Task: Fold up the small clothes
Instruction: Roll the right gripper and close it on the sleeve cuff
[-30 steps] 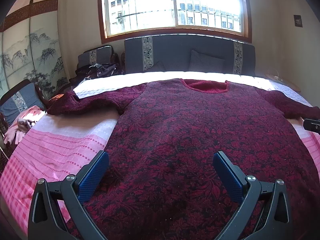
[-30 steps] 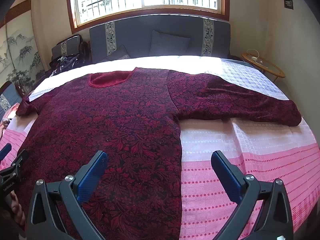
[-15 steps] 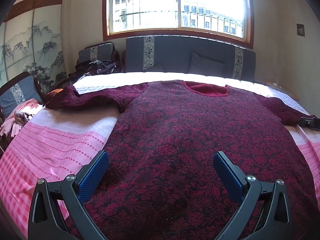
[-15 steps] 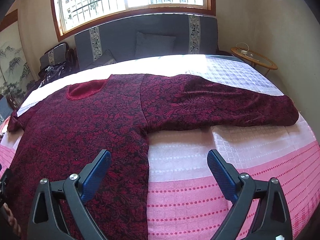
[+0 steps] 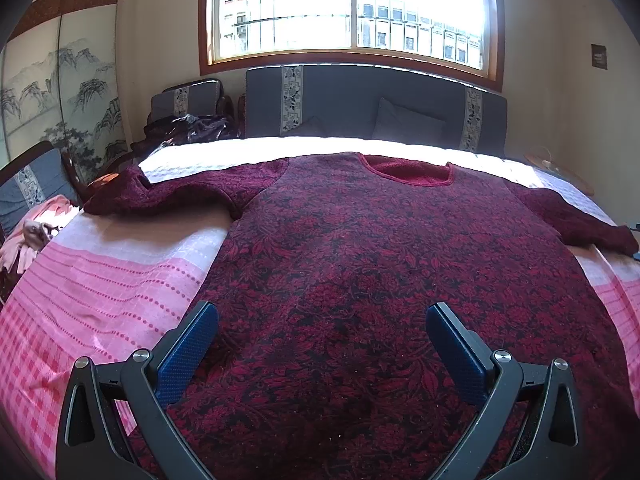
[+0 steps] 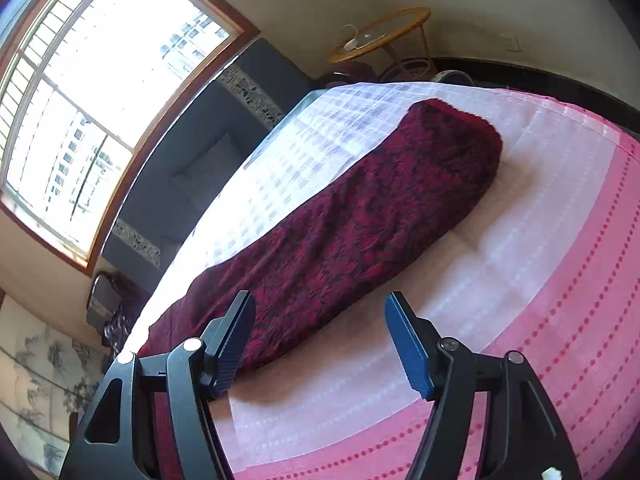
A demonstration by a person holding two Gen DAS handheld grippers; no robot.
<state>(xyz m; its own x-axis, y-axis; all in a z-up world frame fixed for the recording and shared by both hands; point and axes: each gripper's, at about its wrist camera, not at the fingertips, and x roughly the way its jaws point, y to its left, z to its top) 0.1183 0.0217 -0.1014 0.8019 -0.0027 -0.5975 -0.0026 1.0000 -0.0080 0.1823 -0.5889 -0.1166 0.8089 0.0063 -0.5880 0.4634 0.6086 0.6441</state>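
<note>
Sweater (image 5: 380,280) under left tongs (image 5: 322,338); sleeve (image 6: 360,220) before right tongs (image 6: 320,344).

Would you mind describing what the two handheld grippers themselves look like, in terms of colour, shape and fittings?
Both look alike. The left gripper and right gripper each have a black frame with triangular cut-outs and round silver bolt heads at the joints. Each finger ends in a flat, rectangular blue pad with a fine dotted texture. No cables, sleeves or printed markings are visible.
</note>
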